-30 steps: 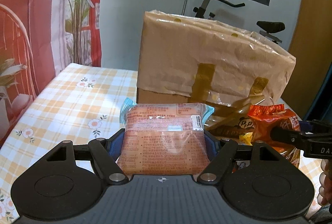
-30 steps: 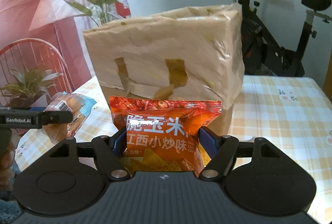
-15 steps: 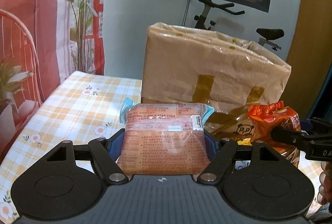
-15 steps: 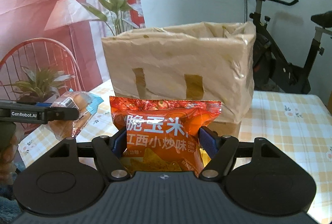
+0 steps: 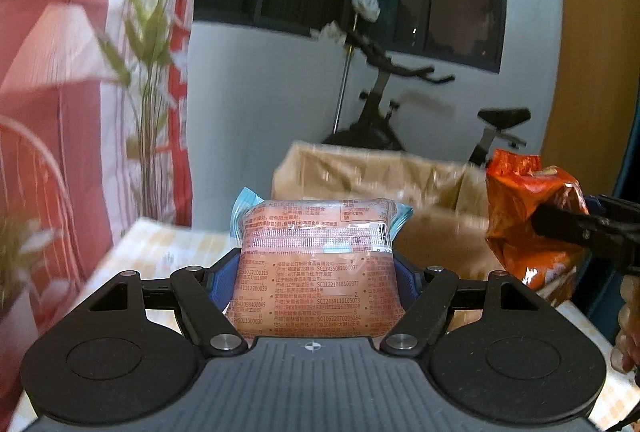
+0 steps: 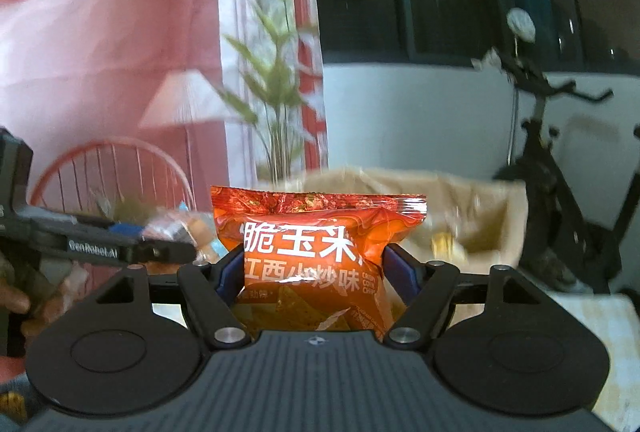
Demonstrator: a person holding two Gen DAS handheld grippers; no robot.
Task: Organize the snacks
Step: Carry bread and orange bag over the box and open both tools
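Two claws each grasp one snack. Our left claw [image 5: 318,268] is clenched on a pink bread packet [image 5: 316,268], and our right claw [image 6: 318,272] is clenched on an orange corn chip bag [image 6: 316,256]. Both snacks are above the worktop [image 5: 160,236], near the open cardboard box [image 5: 360,168] behind them.

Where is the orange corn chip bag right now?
The orange corn chip bag is clamped in the right gripper, held up in front of the open cardboard box; in the left wrist view it shows at far right.
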